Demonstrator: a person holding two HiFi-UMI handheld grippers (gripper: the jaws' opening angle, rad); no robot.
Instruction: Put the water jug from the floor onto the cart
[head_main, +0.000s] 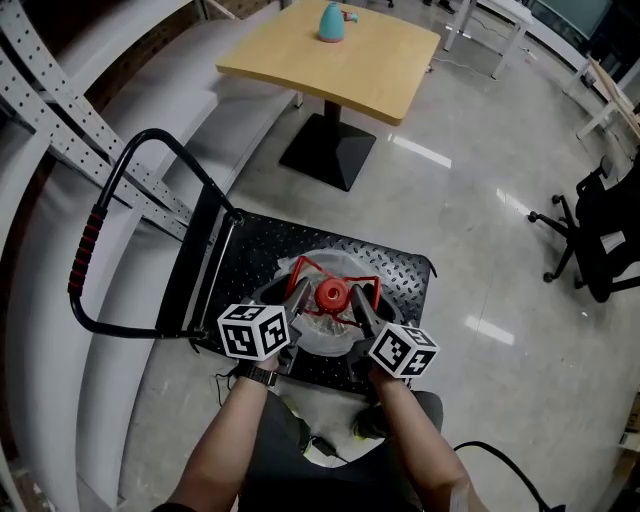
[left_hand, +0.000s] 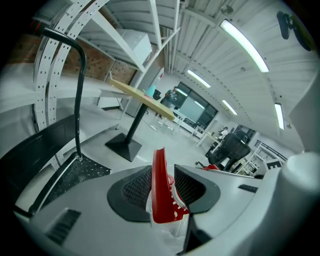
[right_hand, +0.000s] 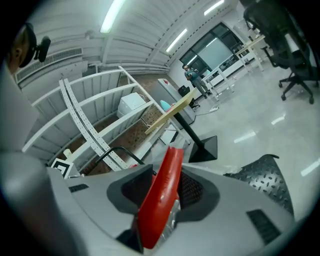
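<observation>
Two-handed reach from lower centre, forearms side by side, tipped slightly down; left gripper and right gripper parted loosely around red handle of water jug, upright on cart mid-frame.

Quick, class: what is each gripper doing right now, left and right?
Left gripper: open, the red jug handle loose between its fingers.
Right gripper: open, the same handle between its fingers, not clamped.
</observation>
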